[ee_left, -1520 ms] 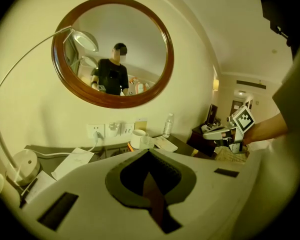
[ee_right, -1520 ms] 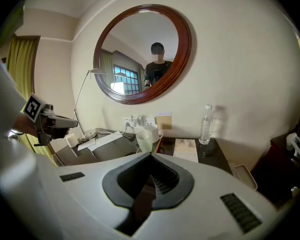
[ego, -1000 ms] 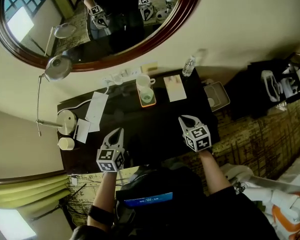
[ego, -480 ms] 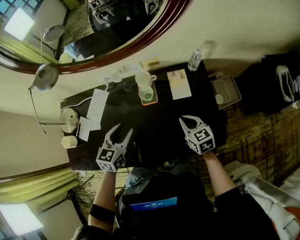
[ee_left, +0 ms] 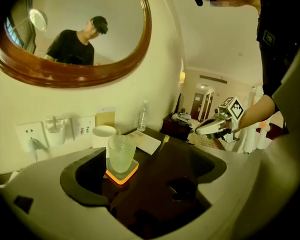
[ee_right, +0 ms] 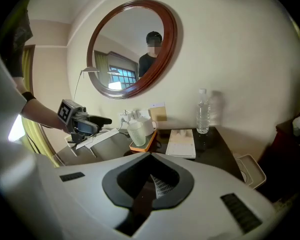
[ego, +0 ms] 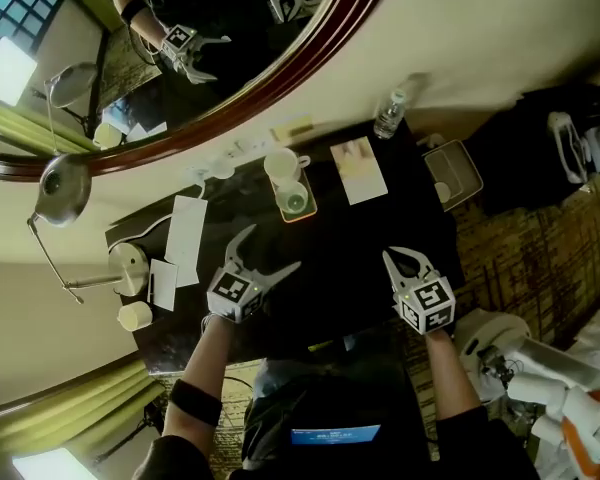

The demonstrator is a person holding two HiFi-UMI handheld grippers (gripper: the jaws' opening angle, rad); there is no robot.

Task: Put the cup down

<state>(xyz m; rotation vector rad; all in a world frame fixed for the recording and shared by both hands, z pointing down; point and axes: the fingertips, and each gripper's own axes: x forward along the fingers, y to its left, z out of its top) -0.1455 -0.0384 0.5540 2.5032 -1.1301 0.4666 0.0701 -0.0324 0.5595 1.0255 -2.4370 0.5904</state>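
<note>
- The cup (ee_left: 121, 153) is a clear glass. It stands straight up on an orange coaster (ee_left: 130, 172) at the back of the dark table (ego: 345, 243), just in front of a white mug (ee_left: 103, 134).
- The left gripper (ego: 273, 248) has just been opening its jaws. They are now very wide. Nothing is held. In the left gripper view the cup shows in the gap, but farther off and not touched.
- The right gripper (ego: 405, 259) is closed tight with nothing in it. It hangs at the lower right of the head view.
- I think the step is reaching for the cup, as it already sits on the coaster.
- Next, the left gripper should go forward with a jaw on each side of the cup, then close gently.
- Hard to see: the cup is tiny in the head view. I cannot tell if there is a drink in it.
</note>
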